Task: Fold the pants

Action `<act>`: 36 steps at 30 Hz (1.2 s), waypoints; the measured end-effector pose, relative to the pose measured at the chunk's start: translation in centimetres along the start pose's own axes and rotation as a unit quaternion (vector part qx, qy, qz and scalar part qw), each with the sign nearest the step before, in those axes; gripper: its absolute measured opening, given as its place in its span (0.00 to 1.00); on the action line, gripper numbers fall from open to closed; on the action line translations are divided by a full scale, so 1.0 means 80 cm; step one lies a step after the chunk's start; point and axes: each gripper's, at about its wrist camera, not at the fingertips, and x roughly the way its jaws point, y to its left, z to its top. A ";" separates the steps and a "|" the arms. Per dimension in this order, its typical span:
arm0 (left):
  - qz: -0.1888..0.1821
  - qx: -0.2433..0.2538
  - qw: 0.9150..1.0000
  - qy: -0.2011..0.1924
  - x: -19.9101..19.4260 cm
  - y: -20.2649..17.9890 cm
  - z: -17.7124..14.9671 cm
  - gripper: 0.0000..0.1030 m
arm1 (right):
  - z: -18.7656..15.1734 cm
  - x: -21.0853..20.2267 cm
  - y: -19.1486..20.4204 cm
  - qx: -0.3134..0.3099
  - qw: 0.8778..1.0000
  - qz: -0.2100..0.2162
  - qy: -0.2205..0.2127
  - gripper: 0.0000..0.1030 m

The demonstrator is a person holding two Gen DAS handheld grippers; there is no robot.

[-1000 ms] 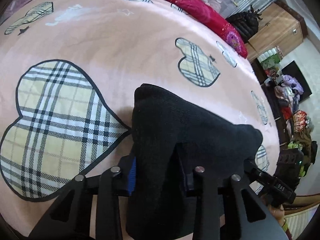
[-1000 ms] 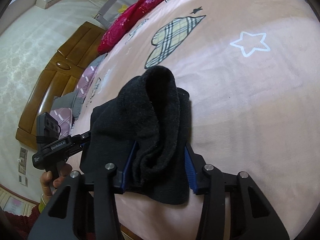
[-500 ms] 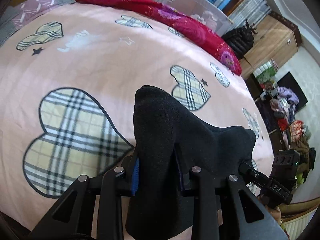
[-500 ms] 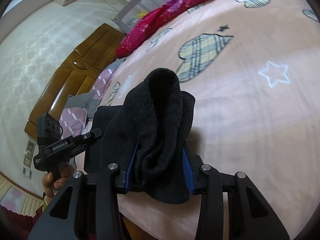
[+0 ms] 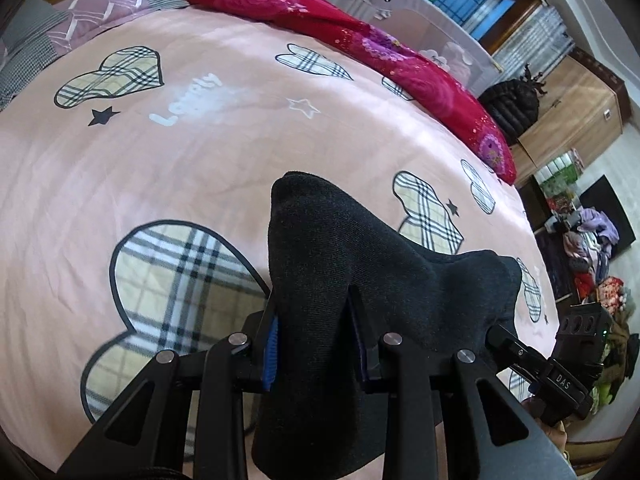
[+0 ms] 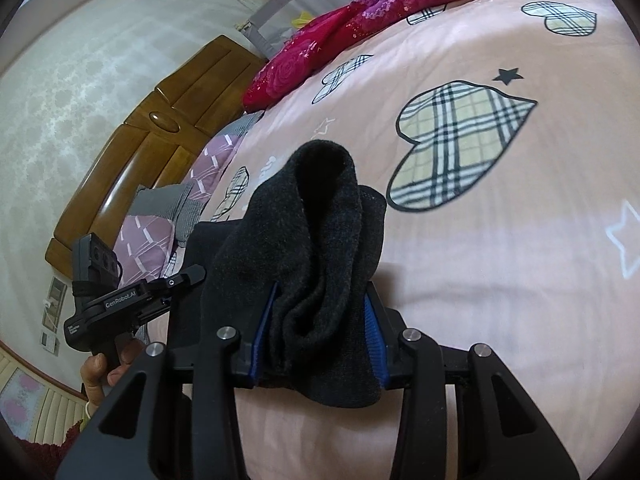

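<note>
The black pants (image 5: 360,280) hang bunched between my two grippers, lifted above the pink bed sheet (image 5: 200,152). My left gripper (image 5: 314,344) is shut on one end of the pants, the cloth draped over its blue-padded fingers. My right gripper (image 6: 318,332) is shut on the other end of the pants (image 6: 316,240), a thick fold standing up between its fingers. Each gripper shows in the other's view: the right one at the lower right of the left wrist view (image 5: 560,376), the left one at the left of the right wrist view (image 6: 120,304).
The sheet has plaid heart prints (image 6: 456,148). A red floral quilt (image 5: 360,40) lies along the far side. Purple and grey pillows (image 6: 160,220) and a wooden headboard (image 6: 152,136) are at the bed's head. A cabinet and heaped clothes (image 5: 588,240) stand beyond the bed.
Both grippers have risen and tilted up with the pants; more of the bed, quilt and room shows. Both grips stay the same.
</note>
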 end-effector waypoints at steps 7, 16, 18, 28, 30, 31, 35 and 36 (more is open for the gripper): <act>0.011 -0.003 1.000 -0.002 0.013 0.007 0.015 0.28 | 0.014 0.022 0.002 -0.004 1.000 -0.005 0.011 0.41; 0.027 -0.009 1.000 0.000 0.029 0.016 0.025 0.28 | 0.027 0.043 0.000 -0.008 1.000 -0.008 0.021 0.41; 0.029 -0.012 1.000 0.003 0.035 0.020 0.026 0.28 | 0.028 0.047 -0.001 -0.010 1.000 -0.011 0.024 0.41; 0.029 -0.017 0.999 0.013 0.050 0.030 0.023 0.29 | 0.028 0.060 -0.011 0.002 0.999 -0.016 0.037 0.42; 0.030 -0.017 0.999 0.015 0.054 0.032 0.022 0.29 | 0.027 0.061 -0.012 0.003 0.999 -0.018 0.039 0.43; 0.030 -0.017 0.999 0.016 0.056 0.033 0.021 0.30 | 0.026 0.062 -0.014 0.005 0.999 -0.021 0.040 0.43; 0.032 -0.016 0.999 0.022 0.064 0.037 0.017 0.36 | 0.020 0.063 -0.023 0.005 0.998 -0.043 0.041 0.49; 0.034 -0.015 0.999 0.022 0.066 0.038 0.016 0.38 | 0.017 0.062 -0.026 0.007 0.998 -0.044 0.039 0.49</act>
